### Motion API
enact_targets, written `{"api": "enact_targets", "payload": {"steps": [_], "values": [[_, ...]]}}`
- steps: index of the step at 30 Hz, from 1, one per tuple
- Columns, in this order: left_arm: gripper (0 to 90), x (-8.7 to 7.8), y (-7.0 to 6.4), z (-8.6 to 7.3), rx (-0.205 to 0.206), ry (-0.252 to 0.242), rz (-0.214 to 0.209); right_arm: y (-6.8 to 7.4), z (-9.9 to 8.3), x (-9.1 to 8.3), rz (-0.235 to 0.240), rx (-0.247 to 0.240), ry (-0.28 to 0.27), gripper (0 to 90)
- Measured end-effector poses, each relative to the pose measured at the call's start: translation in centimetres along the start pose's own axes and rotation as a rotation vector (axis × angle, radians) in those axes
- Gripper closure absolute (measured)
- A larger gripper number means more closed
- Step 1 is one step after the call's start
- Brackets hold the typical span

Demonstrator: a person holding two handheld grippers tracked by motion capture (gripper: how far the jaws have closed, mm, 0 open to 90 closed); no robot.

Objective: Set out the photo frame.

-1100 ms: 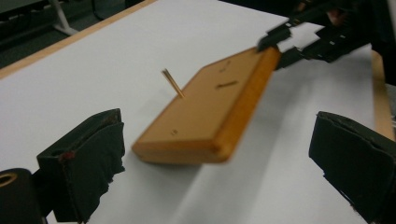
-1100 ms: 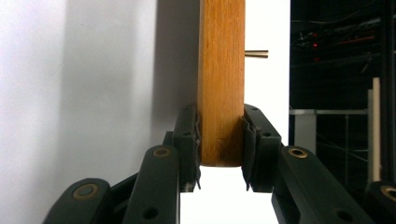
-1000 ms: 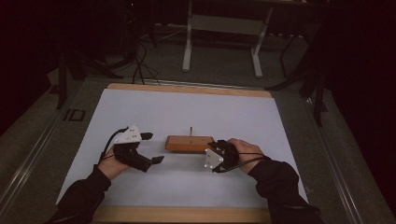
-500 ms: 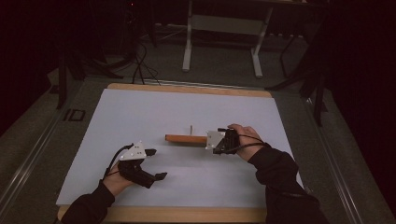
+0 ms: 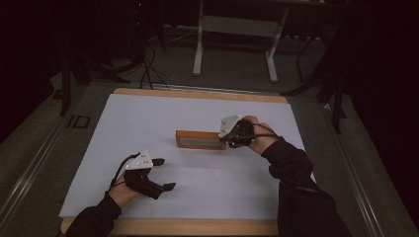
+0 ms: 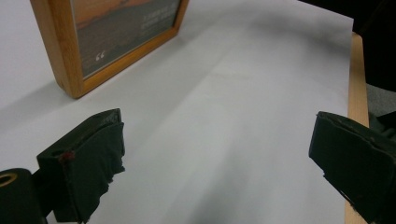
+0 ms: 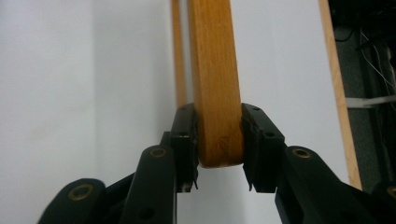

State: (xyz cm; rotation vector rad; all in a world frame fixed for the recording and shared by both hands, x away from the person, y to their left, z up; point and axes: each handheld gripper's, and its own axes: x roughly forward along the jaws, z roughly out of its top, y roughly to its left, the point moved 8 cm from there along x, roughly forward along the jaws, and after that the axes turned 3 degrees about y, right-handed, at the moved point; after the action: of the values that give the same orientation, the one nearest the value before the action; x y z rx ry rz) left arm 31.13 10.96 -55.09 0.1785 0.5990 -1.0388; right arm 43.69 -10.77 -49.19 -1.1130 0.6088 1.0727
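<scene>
While the right gripper [image 7: 219, 154] clamps the wooden picture frame's [image 5: 200, 139] end, the left gripper [image 5: 163, 174] rests nearby on the tabletop [image 5: 148, 118], jaws spread wide.

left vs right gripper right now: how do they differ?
The left gripper has its jaws spread wide with nothing between them; the right gripper is clamped on the edge of the wooden picture frame. The left gripper sits low near the table's front edge, apart from the frame; the right gripper is mid-table at the frame's right end. Both are hand-held, black, with a grey plate on top.
</scene>
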Motion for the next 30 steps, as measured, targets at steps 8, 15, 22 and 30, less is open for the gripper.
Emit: {"api": "enact_targets", "payload": {"steps": [8,15,22,30], "values": [[3.8,0.1,0.1,-0.2,-0.002,-0.003,0.003,-2.6,0.1,0.9,0.009,0.064,0.024,65.3],[3.8,0.2,0.3,-0.3,0.009,-0.023,0.029,-3.8,0.1,1.6,-0.014,0.06,0.018,64.2],[3.8,0.3,0.7,-0.3,0.002,-0.037,0.044,-4.9,0.1,2.1,-0.02,0.08,0.026,62.2],[3.8,0.5,0.6,-0.7,0.01,-0.021,0.042,-6.3,-0.1,2.9,-0.065,0.152,0.013,62.4]]}}
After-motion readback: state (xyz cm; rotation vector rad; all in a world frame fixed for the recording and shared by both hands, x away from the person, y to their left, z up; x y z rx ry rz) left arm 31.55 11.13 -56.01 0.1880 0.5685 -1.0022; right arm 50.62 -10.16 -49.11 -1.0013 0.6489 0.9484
